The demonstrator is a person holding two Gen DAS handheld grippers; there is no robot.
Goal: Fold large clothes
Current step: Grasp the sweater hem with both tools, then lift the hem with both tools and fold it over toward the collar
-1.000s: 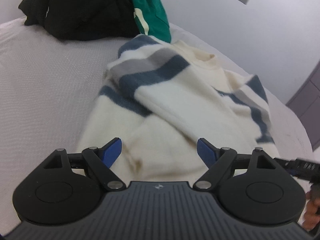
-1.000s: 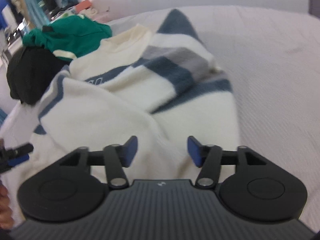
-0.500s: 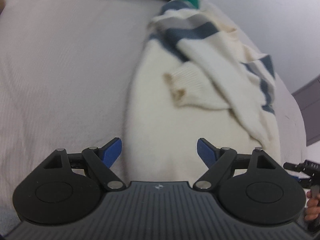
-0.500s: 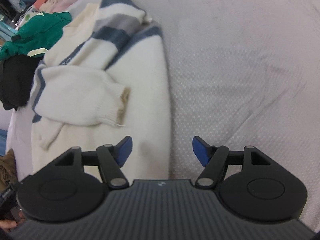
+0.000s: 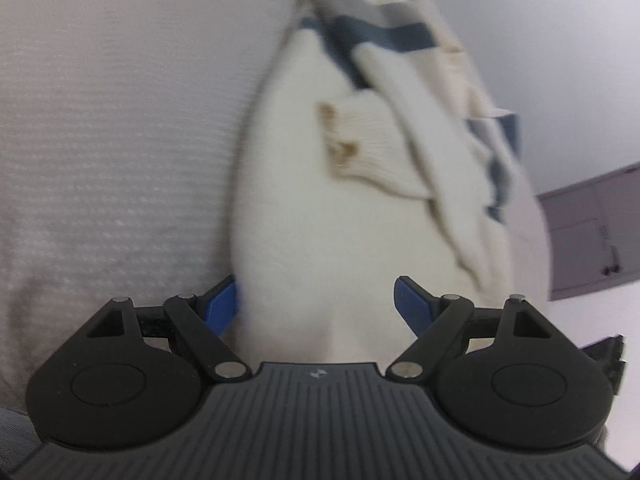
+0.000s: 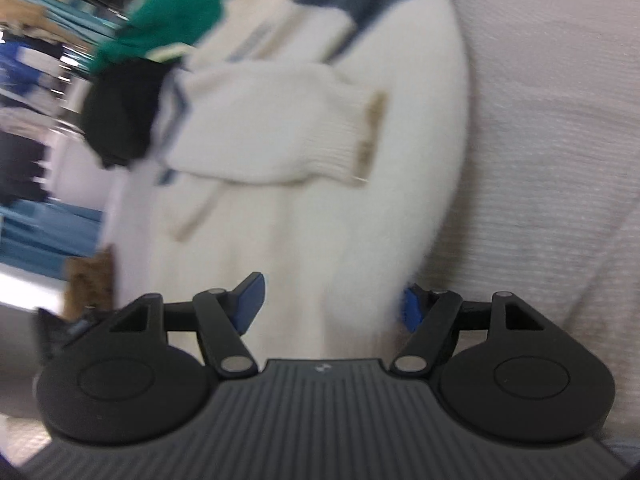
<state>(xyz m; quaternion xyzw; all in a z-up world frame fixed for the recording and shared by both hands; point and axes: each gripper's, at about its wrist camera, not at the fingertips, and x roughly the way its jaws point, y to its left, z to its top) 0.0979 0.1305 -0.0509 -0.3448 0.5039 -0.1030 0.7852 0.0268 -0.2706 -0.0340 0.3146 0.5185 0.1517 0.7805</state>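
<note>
Both tongs sit at the near bottom edge of the sweater (image 5: 320, 240) — the left tongs (image 5: 316, 304) wide, the right tongs (image 6: 330, 300) opening, neither gripping it — and it lies long, stretching straight away across the bed (image 5: 100, 120).

Pale textured bedspread (image 5: 100, 140), grey cabinet (image 5: 592, 236) beyond.

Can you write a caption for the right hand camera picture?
Right gripper opening over the bottom edge of a cream striped sweater on the bed.
</note>
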